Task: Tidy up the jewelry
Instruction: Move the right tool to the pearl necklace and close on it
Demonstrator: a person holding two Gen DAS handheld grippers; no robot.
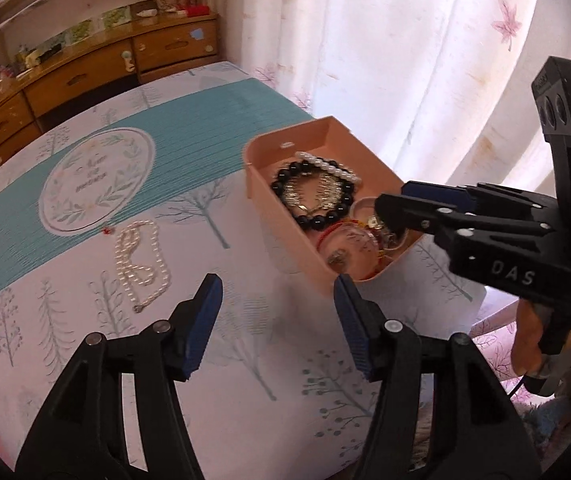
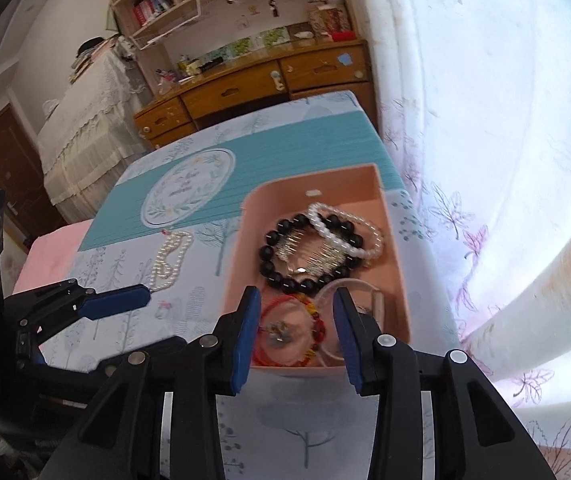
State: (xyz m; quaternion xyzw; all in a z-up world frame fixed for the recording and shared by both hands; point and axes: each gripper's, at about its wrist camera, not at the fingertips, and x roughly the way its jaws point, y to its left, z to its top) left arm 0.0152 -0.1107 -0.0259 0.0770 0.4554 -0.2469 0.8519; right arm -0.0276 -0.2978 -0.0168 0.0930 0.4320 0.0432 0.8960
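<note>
A pink box (image 1: 267, 208) (image 2: 395, 240) sits on the tree-print tablecloth and holds a black bead bracelet (image 1: 339, 210) (image 2: 269, 250), a white pearl bracelet (image 1: 331, 166) (image 2: 361, 220), a gold comb (image 2: 309, 258), a red cord bracelet (image 2: 281, 356) and a clear bangle (image 2: 349, 284). A pearl necklace (image 1: 141, 264) (image 2: 169, 258) lies on the cloth left of the box. My left gripper (image 1: 279, 292) is open and empty above the cloth between necklace and box. My right gripper (image 2: 295, 312) is open and empty over the box's near end; it also shows in the left wrist view (image 1: 393, 208).
A teal band with a round wreath print (image 1: 97, 180) (image 2: 189, 186) crosses the cloth. A wooden desk with drawers (image 1: 85, 76) (image 2: 261, 84) stands beyond the table. A floral curtain (image 1: 405, 60) (image 2: 485, 160) hangs close on the right.
</note>
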